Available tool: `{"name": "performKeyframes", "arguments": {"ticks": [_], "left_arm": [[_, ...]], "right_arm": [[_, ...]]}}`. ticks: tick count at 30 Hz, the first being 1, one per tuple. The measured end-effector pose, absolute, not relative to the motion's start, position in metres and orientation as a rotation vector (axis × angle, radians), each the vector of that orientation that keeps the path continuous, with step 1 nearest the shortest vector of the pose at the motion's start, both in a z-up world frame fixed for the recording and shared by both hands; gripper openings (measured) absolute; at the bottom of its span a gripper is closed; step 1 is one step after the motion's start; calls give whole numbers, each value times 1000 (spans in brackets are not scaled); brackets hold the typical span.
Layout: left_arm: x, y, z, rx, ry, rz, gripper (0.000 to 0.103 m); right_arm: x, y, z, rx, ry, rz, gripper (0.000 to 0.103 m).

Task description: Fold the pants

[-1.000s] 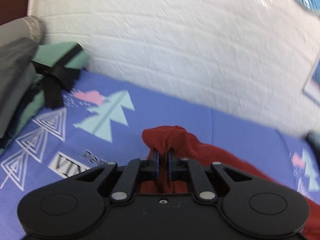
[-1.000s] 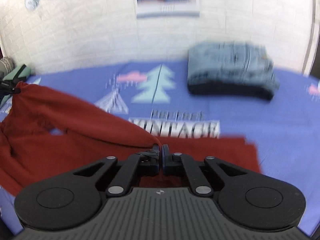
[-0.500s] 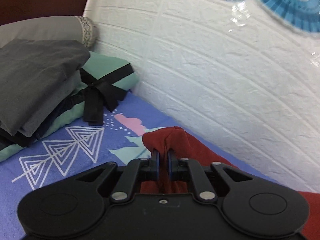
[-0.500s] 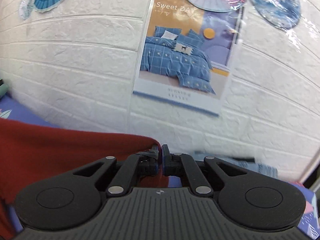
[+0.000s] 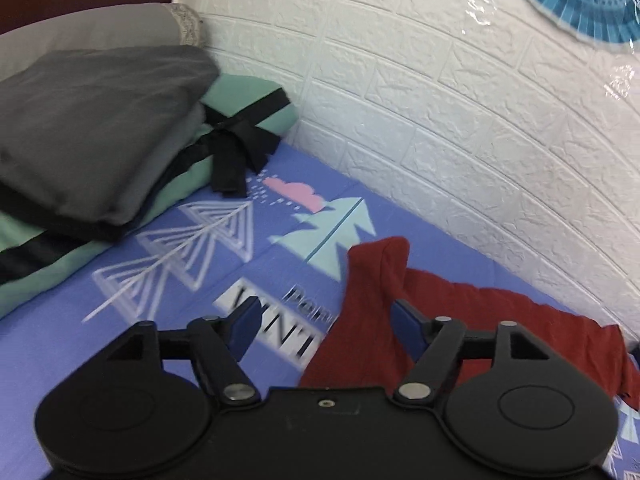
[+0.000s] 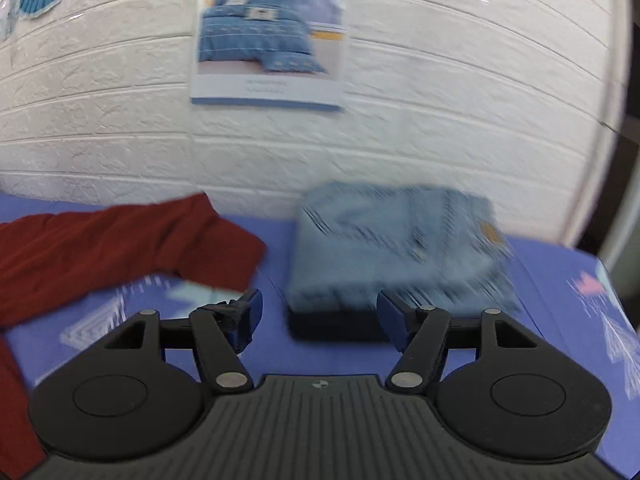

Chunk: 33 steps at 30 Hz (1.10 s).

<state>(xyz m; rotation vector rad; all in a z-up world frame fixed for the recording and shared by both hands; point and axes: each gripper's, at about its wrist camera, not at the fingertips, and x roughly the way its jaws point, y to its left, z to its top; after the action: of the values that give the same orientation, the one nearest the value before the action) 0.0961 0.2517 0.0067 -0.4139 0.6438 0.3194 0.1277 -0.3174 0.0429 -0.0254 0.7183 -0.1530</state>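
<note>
White brick-pattern wall [image 5: 440, 100] backs a bed with a blue printed sheet [image 5: 200, 264]. Both the left gripper [image 5: 326, 326] and the right gripper [image 6: 318, 312] have their jaws spread apart, gripping nothing. Dark red pants [image 5: 460, 320] lie on the sheet, one bunched corner standing up between the left jaws. Folded jeans [image 6: 396, 248] sit ahead of the right gripper.

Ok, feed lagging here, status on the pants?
Left gripper open, right gripper open. Red pants released on the bed sheet, unfolded. Folded jeans ahead of right gripper.
</note>
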Motion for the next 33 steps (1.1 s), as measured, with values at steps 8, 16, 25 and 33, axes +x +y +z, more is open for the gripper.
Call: {"name": "performKeyframes", "arguments": {"ticks": [8,16,25,33], "left_arm": [[4,257,-14,-503,734,358,103],[-13,258,-41,-617,796,312,103],[1,239,-57,-603,833,219,0],[-23,264,-41,-656,756,274,0]], "right_arm": [[31,-340,23,117,781,-250,103],[5,-341,18,213,784,-285,103],[-26,-353,22,258,779,-371,103],[-39,-367,14,395,775,-374,103]]}}
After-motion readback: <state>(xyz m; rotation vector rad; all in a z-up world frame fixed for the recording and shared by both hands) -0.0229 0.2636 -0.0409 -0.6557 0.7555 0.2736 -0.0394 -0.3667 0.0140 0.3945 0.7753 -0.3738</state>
